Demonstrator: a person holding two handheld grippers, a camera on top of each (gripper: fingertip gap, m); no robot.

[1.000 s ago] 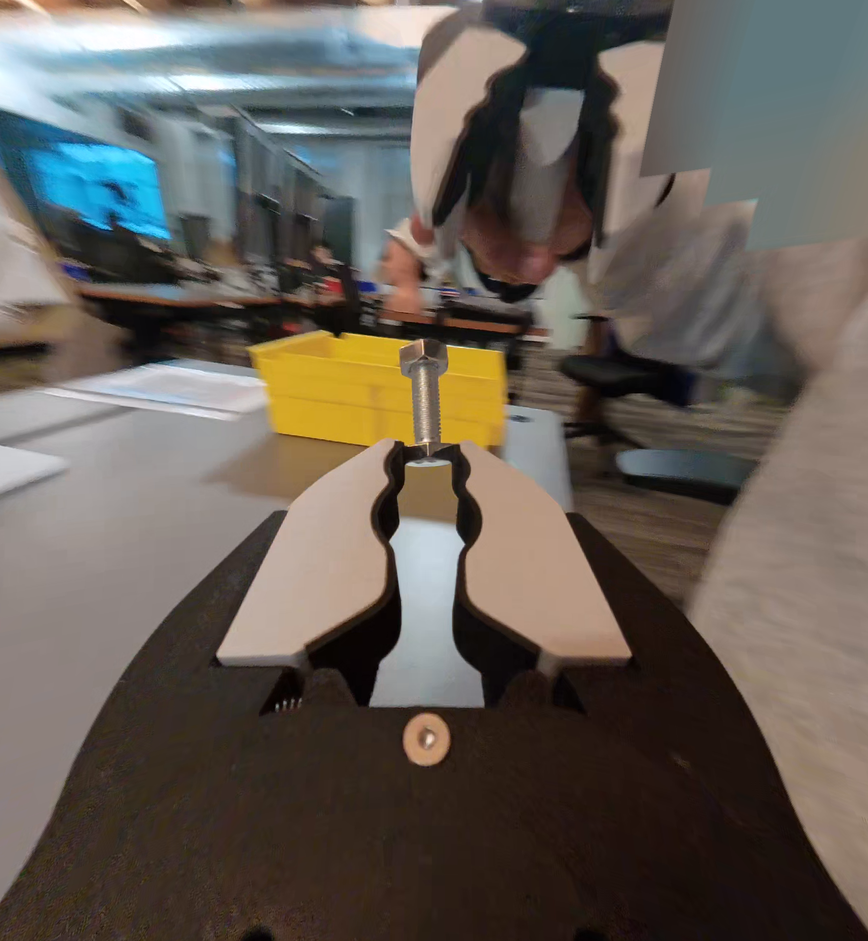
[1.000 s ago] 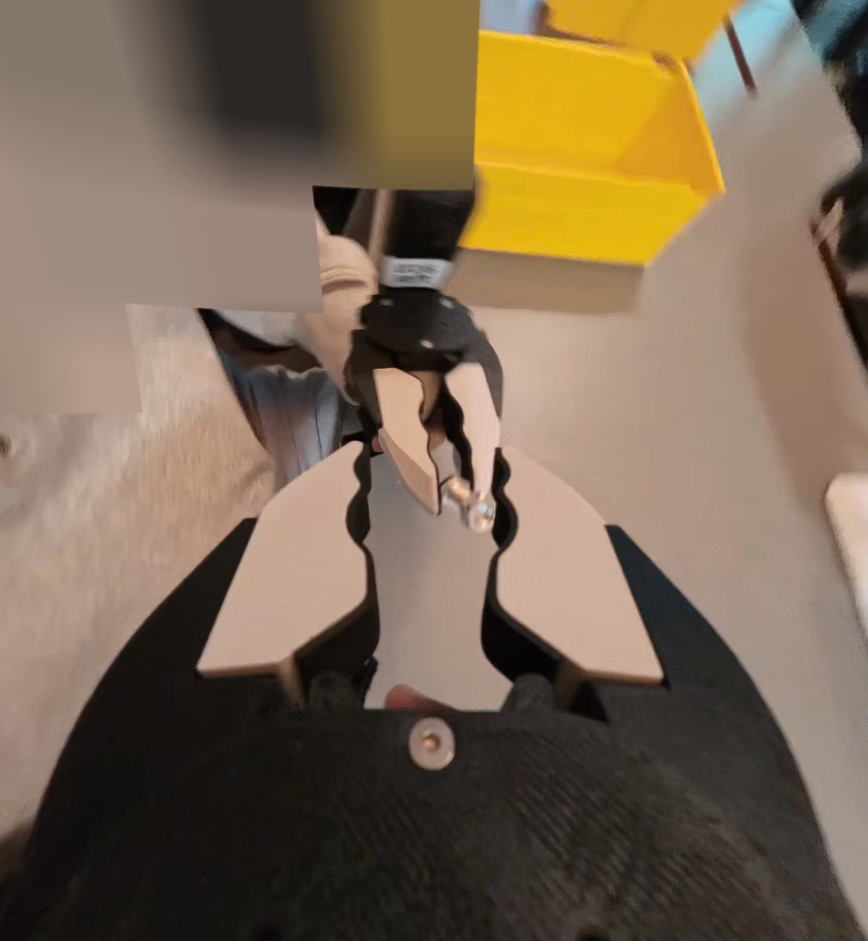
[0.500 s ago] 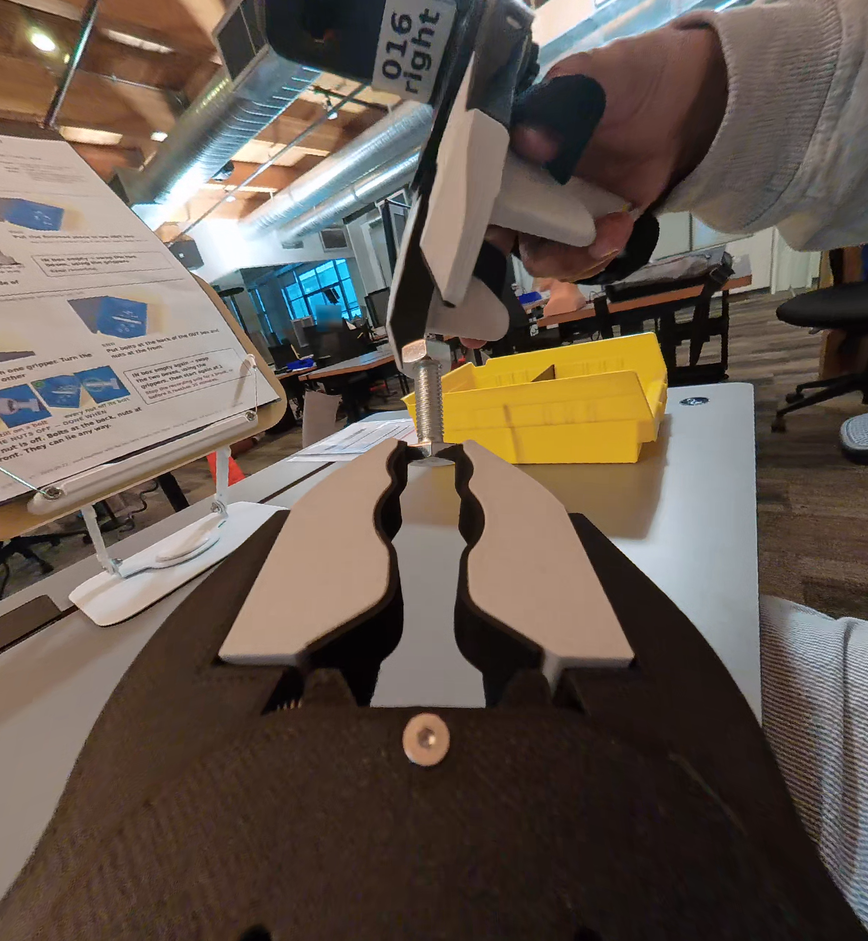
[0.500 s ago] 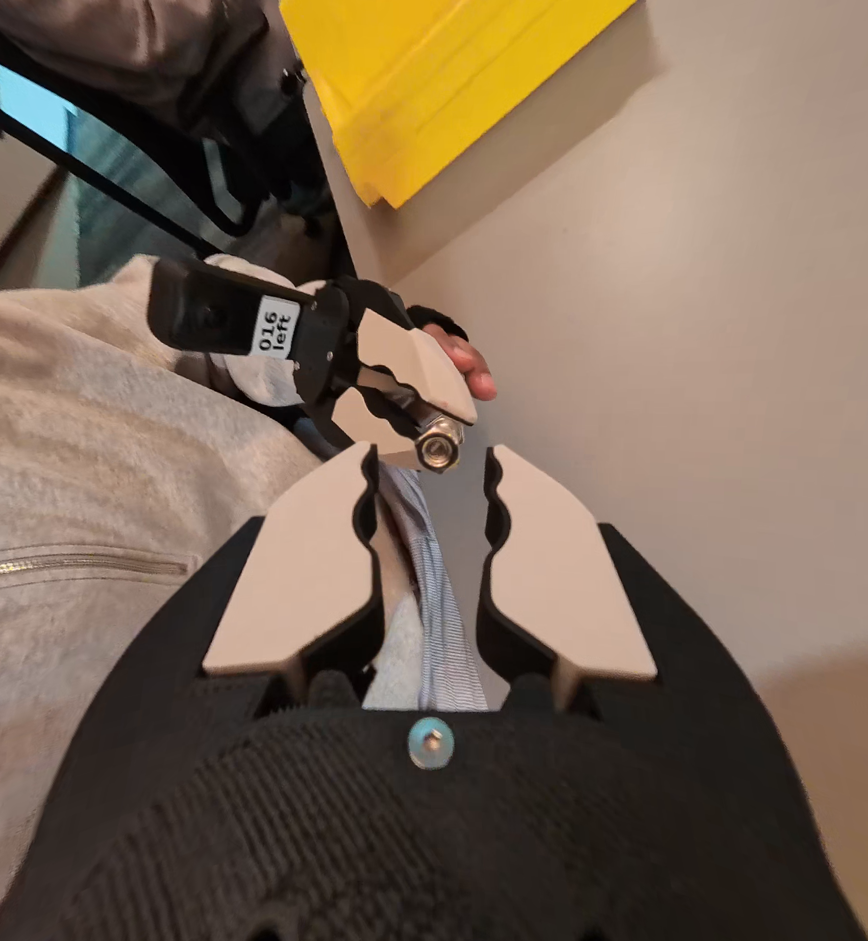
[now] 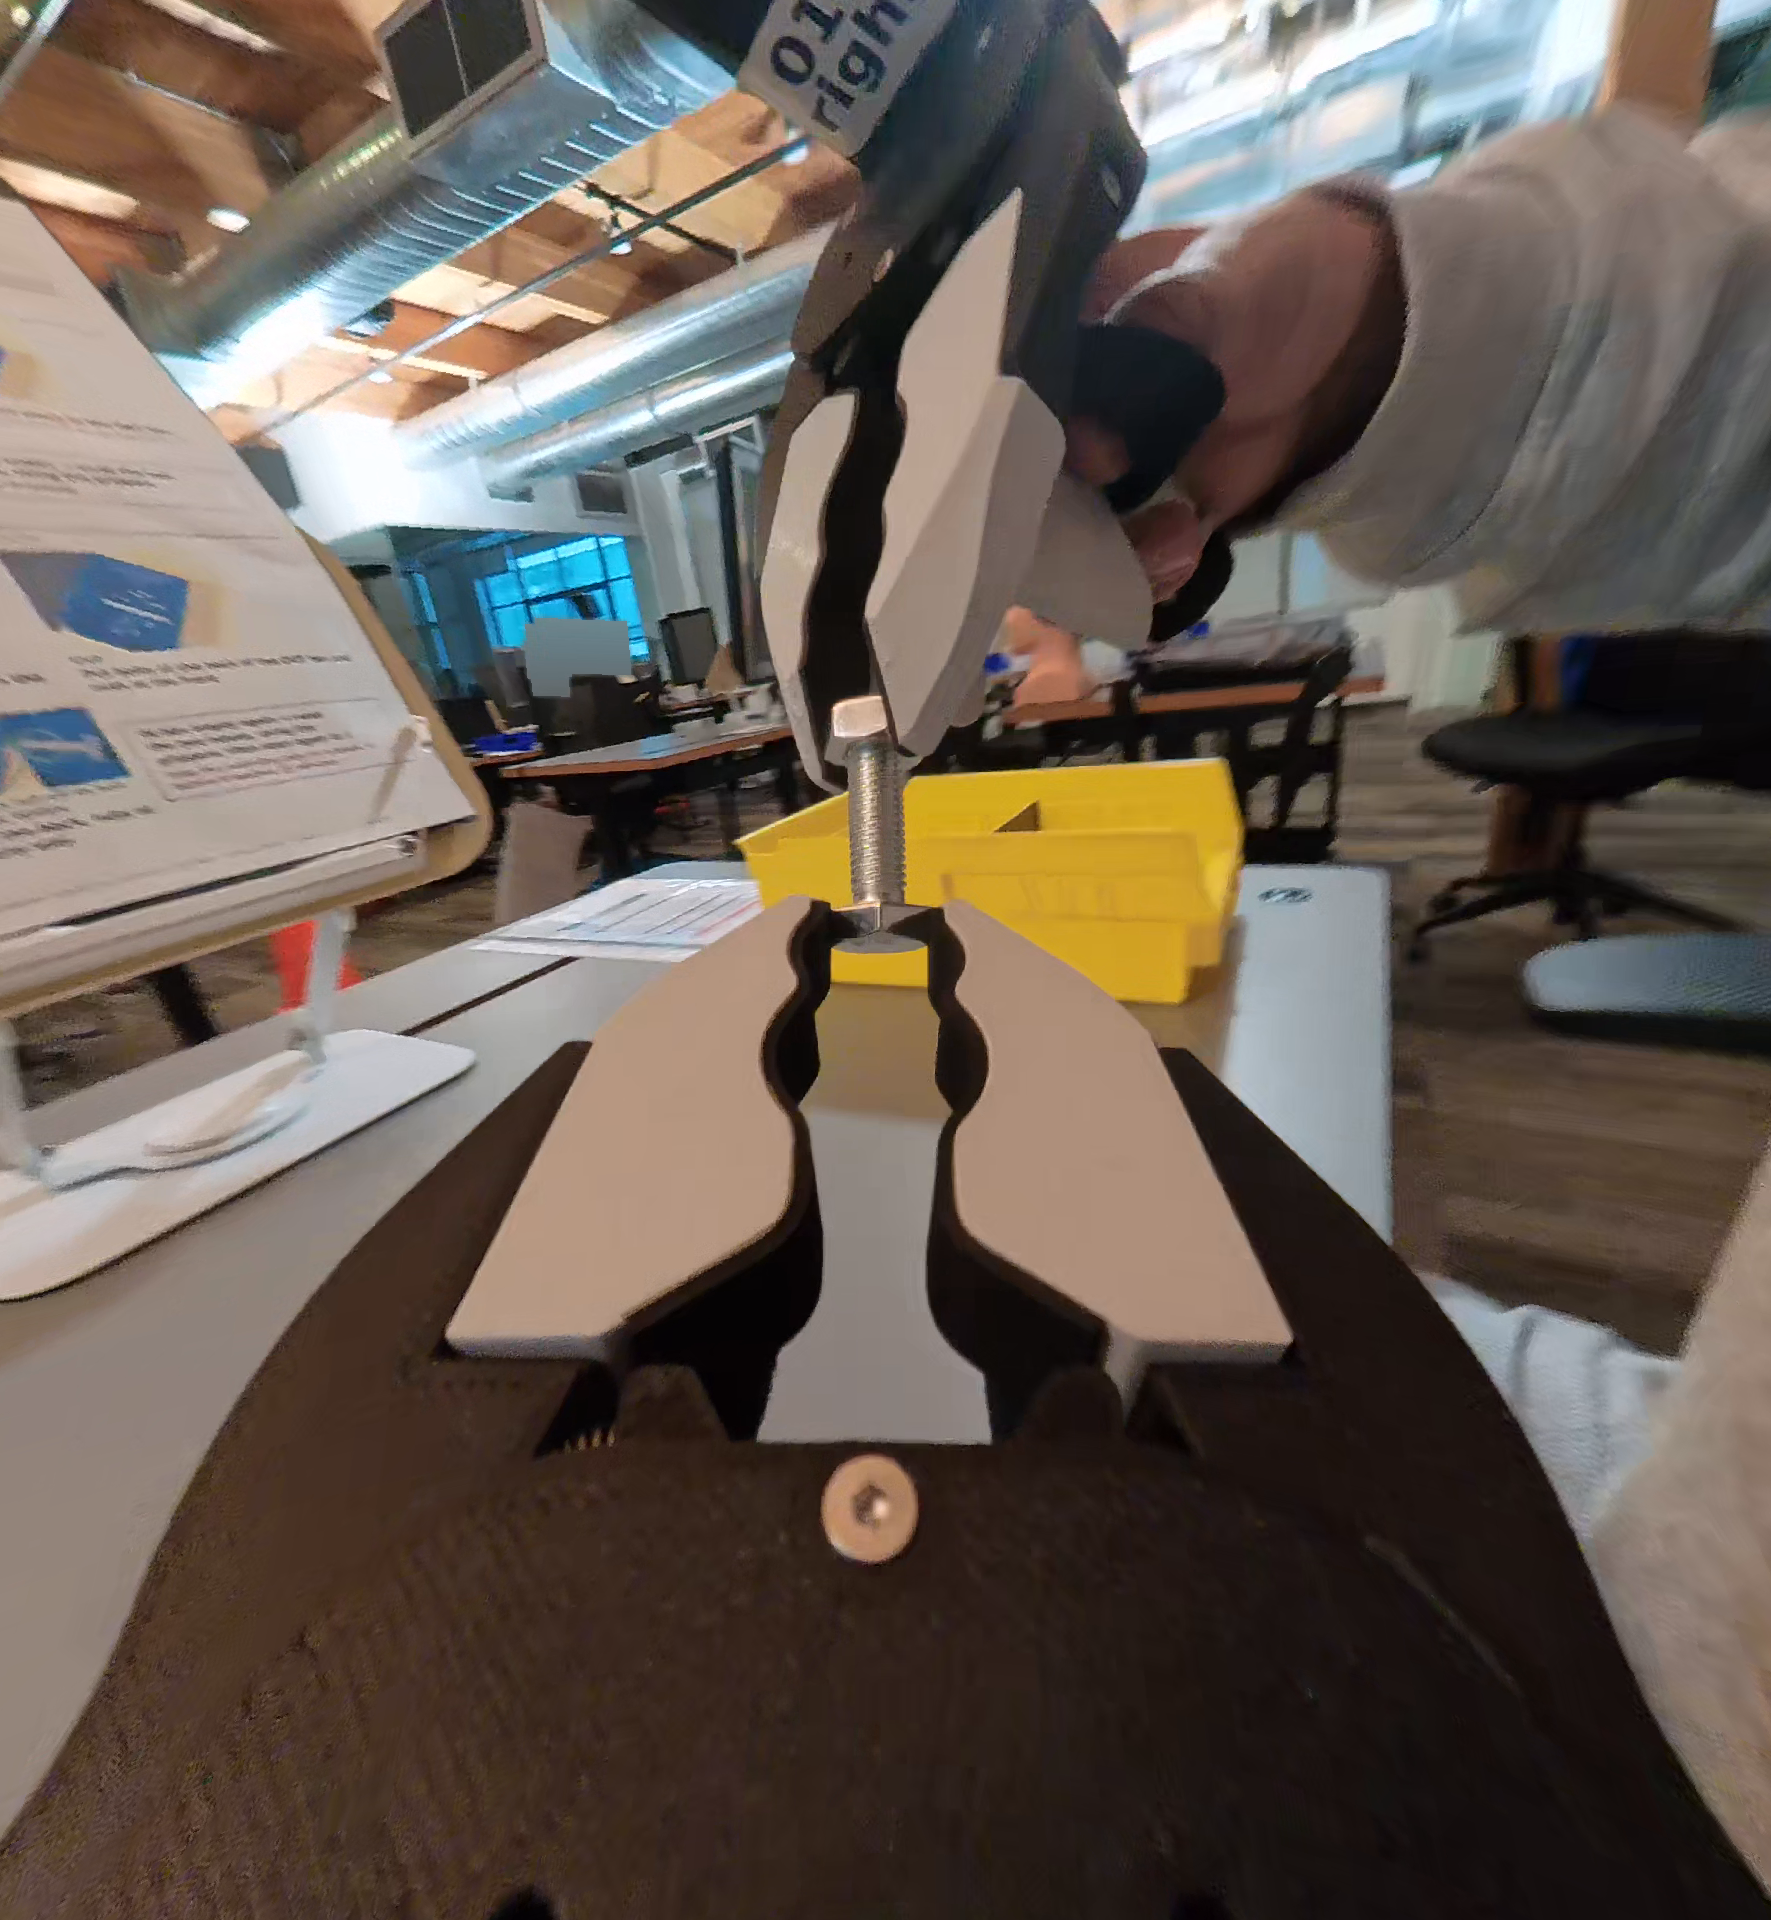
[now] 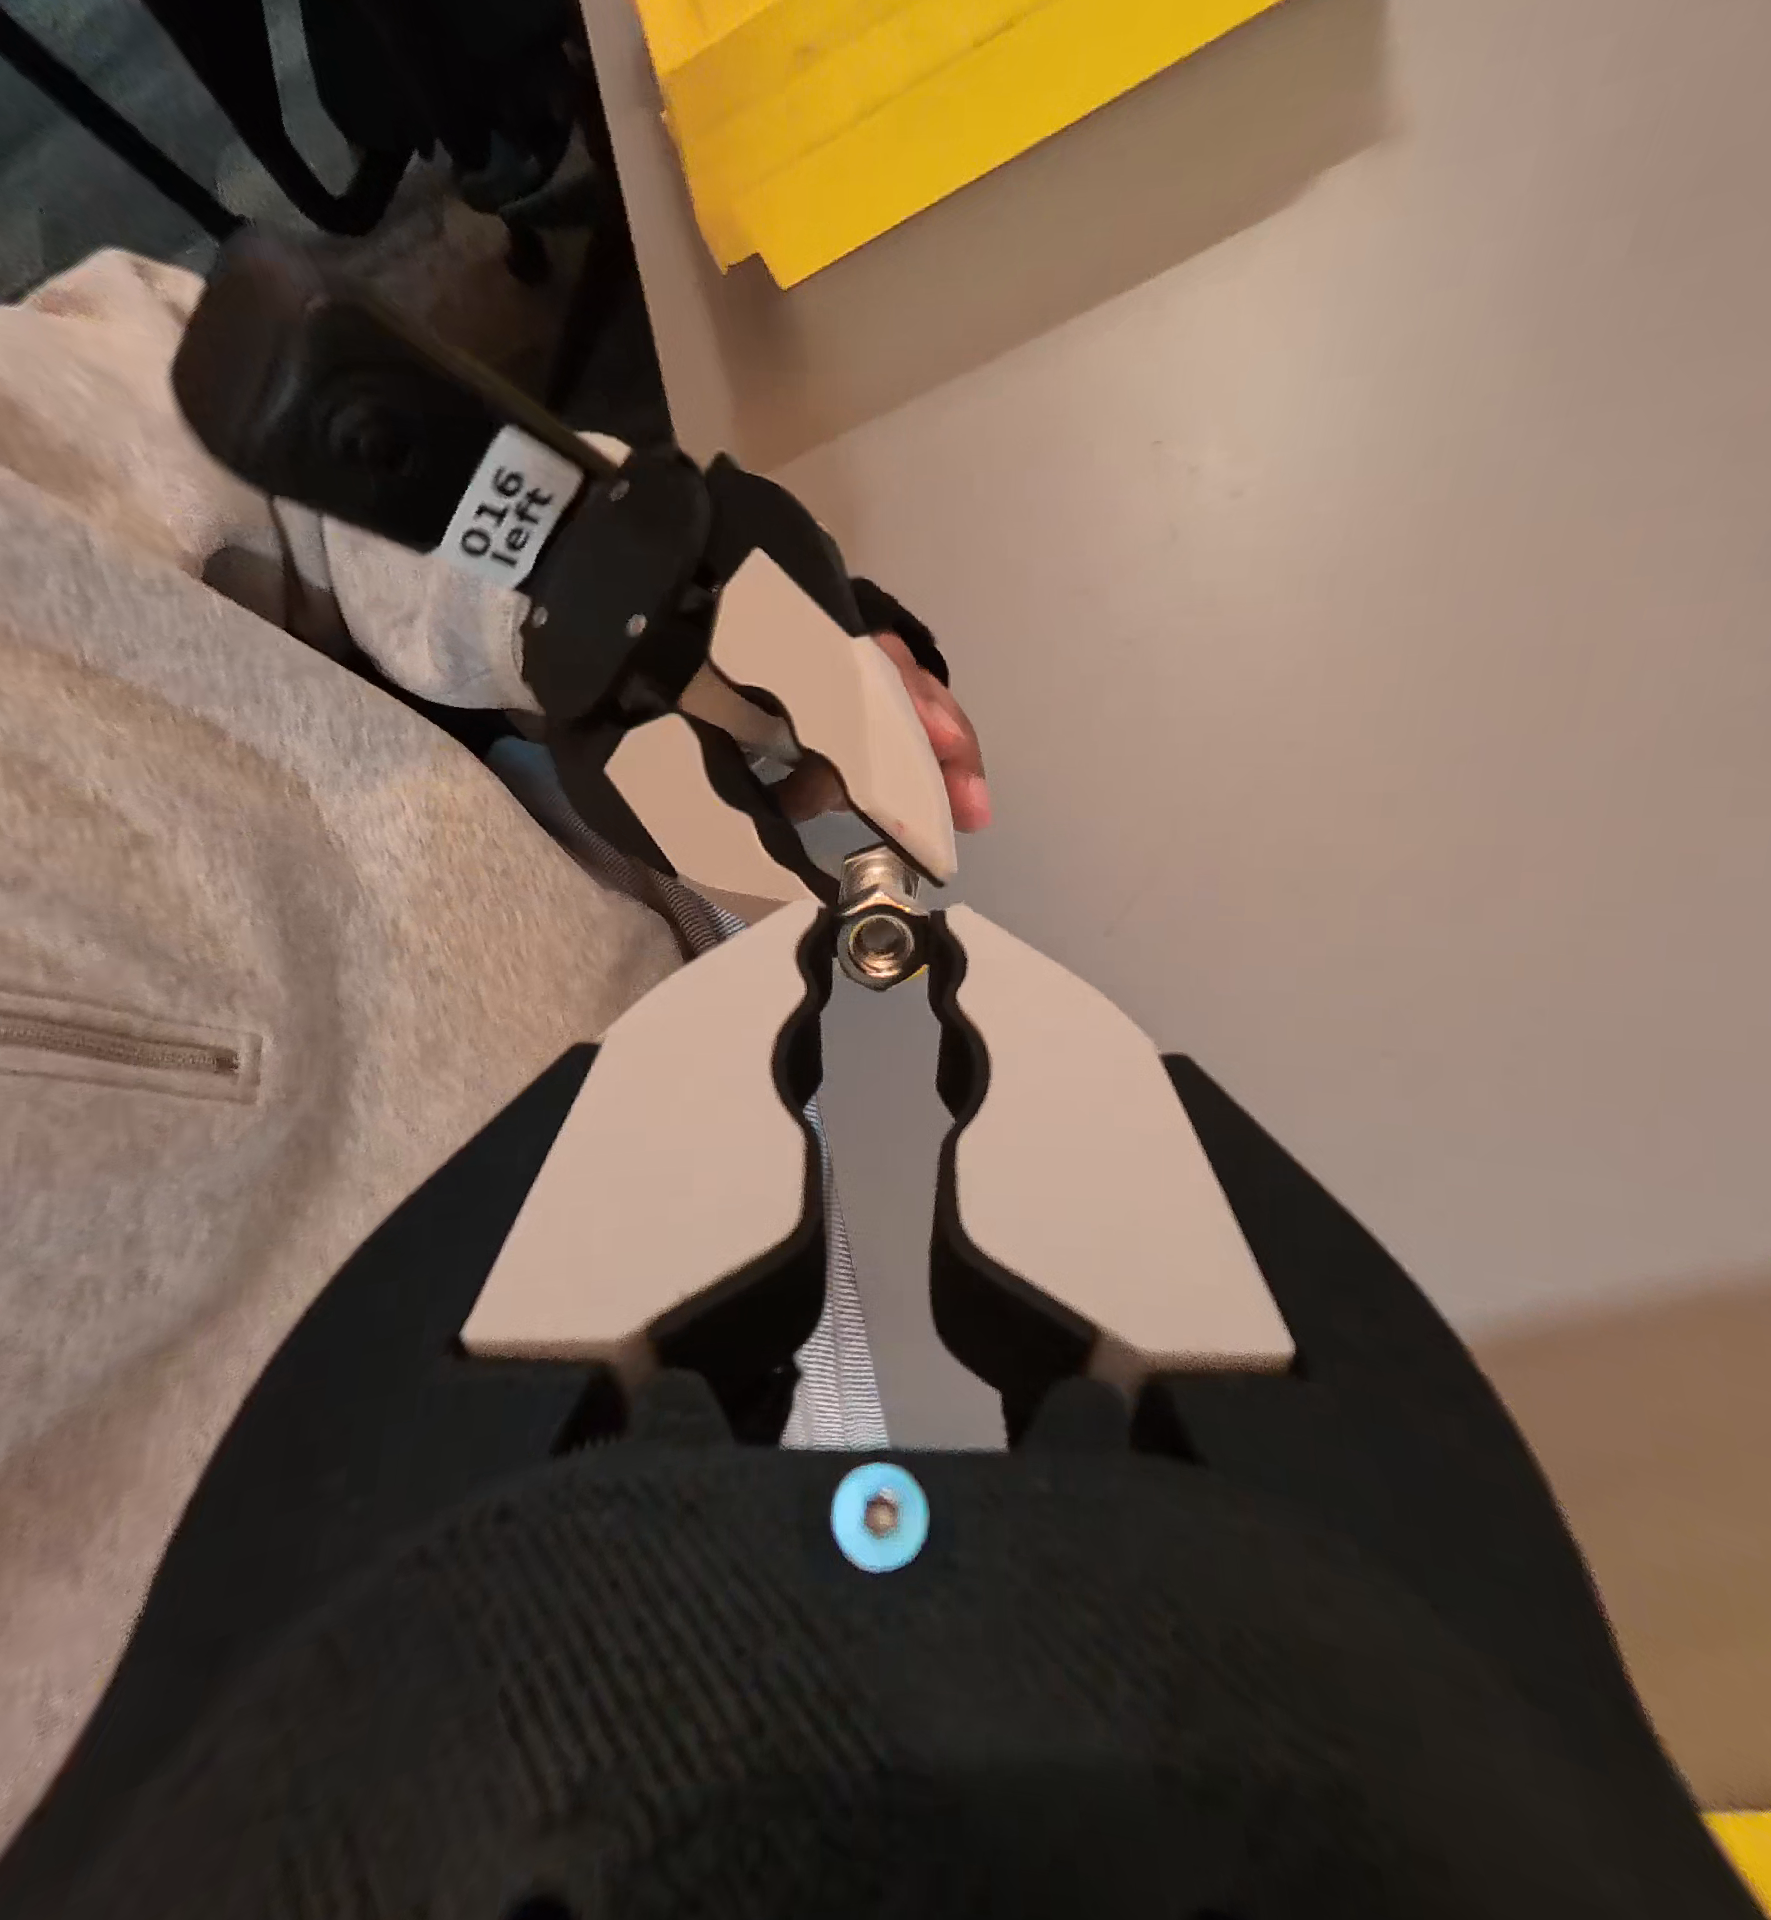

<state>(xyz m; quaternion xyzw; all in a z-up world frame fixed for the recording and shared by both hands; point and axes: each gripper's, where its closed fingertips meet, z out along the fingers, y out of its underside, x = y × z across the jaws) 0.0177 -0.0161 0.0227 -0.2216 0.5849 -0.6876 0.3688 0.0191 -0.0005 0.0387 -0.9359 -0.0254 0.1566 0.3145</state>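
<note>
A silver hex bolt (image 5: 876,821) stands upright in the air above the grey table (image 5: 1307,1039). My left gripper (image 5: 876,925) is shut on the nut end at the bolt's bottom. My right gripper (image 5: 860,743) comes down from above, and its fingers clamp the hex head. In the right wrist view the bolt head (image 6: 876,940) shows end-on between the tips of my right gripper (image 6: 879,940), which is shut on it. My left gripper (image 6: 876,883) shows just beyond, gripping the same bolt. A yellow bin (image 5: 1068,894) sits on the table behind the bolt.
A printed sheet on a stand (image 5: 133,644) with a white base (image 5: 185,1143) stands at the left. A paper (image 5: 642,920) lies by the bin. An office chair (image 5: 1587,758) is off the table's right edge. The person's beige clothing (image 6: 185,935) fills the left.
My right gripper came down over the bolt head and closed from open to shut on it. My left gripper kept hold of the bolt's lower end.
</note>
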